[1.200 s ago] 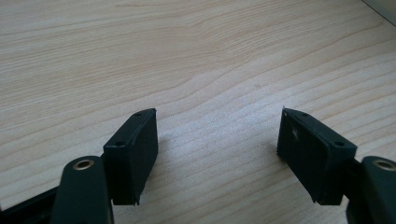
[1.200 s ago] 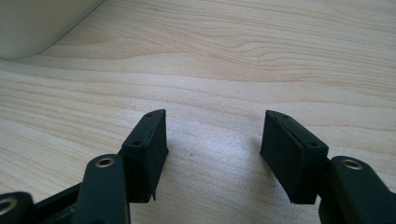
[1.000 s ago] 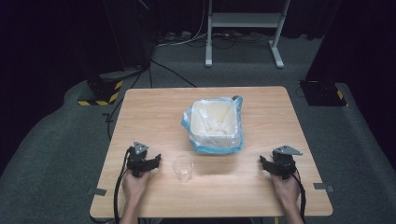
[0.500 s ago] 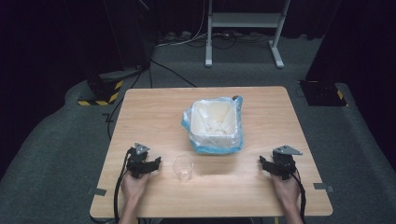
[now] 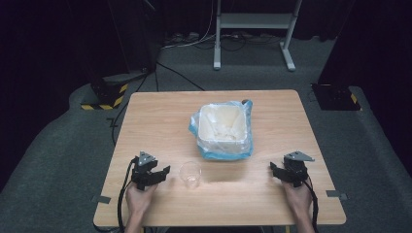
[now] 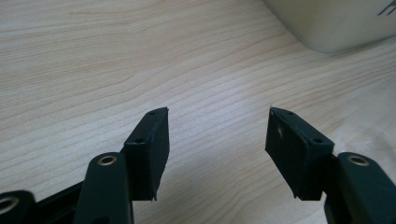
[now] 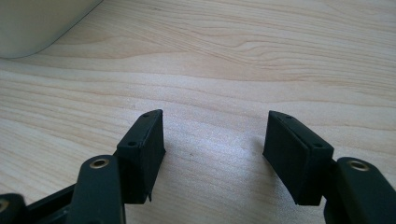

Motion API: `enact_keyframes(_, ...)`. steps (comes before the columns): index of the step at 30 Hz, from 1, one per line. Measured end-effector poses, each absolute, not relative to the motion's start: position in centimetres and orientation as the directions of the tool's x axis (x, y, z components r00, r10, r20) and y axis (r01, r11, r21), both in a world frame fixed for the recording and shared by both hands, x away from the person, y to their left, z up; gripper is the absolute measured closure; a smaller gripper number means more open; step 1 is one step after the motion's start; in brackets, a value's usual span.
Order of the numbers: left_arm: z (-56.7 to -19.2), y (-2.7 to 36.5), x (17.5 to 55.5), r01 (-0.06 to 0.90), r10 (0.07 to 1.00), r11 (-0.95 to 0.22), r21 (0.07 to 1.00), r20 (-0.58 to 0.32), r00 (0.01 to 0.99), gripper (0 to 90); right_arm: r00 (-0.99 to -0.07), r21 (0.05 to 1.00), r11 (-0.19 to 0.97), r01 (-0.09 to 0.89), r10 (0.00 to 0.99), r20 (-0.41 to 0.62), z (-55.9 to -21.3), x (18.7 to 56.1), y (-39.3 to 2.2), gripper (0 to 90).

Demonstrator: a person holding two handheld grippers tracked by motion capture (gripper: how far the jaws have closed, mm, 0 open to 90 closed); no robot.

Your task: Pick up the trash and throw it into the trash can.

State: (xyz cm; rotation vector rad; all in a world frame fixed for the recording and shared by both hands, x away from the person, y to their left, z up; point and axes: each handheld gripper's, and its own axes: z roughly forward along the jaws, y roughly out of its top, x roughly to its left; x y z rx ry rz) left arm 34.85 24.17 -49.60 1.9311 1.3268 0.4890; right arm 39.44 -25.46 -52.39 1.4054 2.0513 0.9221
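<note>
Left gripper [image 5: 163,173] has turned toward cup [image 5: 190,174]

Black screw-studded jaws, trailing black cables.

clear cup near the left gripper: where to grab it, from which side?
Grip the clear cup across its side wall just below the rim, coming in level from its left with the left gripper, whose jaws stand open beside it. The cup stands upright, mouth up, on bare table, apart from the lined bin behind it. It looks thin, so probably squeeze lightly.
</note>
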Motion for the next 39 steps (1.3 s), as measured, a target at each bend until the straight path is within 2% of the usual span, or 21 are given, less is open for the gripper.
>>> enact_keyframes(25,-46.7,24.2,32.0,0.563,0.883,-0.101,0.82,-0.187,0.43,44.7,-0.349,0.754,0.243,0.61,0.937,-0.019,-52.4,39.4,-25.5,36.8)
enact_keyframes(39,-45.0,22.2,32.4,0.529,0.844,-0.129,0.839,-0.187,0.503,44.9,-0.349,0.755,0.245,0.608,0.937,-0.023,-52.4,39.4,-25.4,36.8)
